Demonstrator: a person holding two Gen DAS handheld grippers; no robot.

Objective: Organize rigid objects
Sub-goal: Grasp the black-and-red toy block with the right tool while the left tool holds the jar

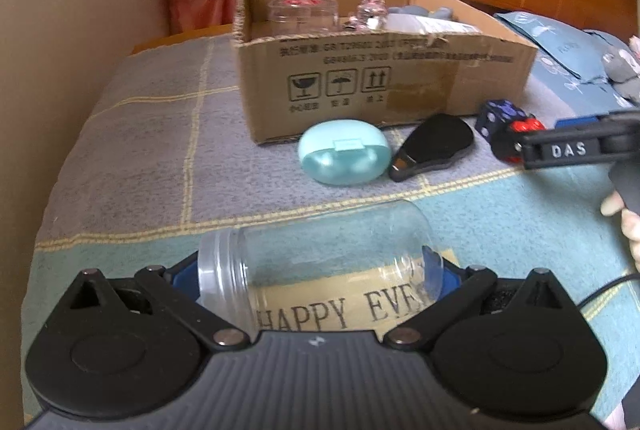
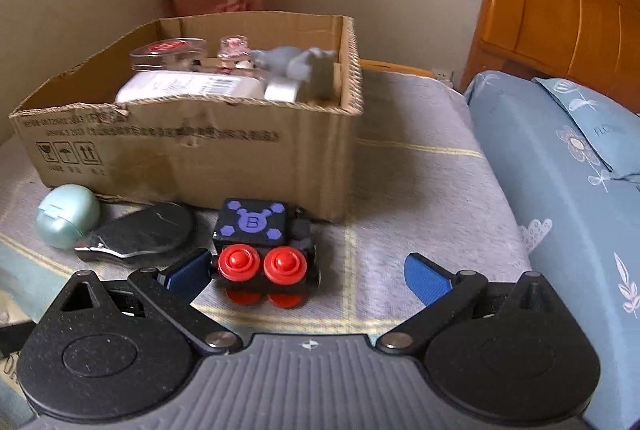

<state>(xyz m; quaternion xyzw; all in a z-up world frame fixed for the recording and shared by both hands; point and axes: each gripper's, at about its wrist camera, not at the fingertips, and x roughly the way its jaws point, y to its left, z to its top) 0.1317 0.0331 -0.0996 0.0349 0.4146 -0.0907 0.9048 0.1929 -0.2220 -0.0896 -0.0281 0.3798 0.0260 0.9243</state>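
Bed with a plaid blanket (image 1: 140, 133), cardboard box (image 1: 380, 77) at the back already holding a few items. Left gripper (image 1: 320, 270) is clamped end to end on a clear jar (image 1: 320, 254) lying sideways: light, stiff, slick plastic, probably safer gripped across the ribbed neck. Right gripper (image 2: 308, 276) is spread wide, its left finger touching the black-and-red cube toy (image 2: 264, 254) just before the box; blocky and rigid, so pinch its flat sides.
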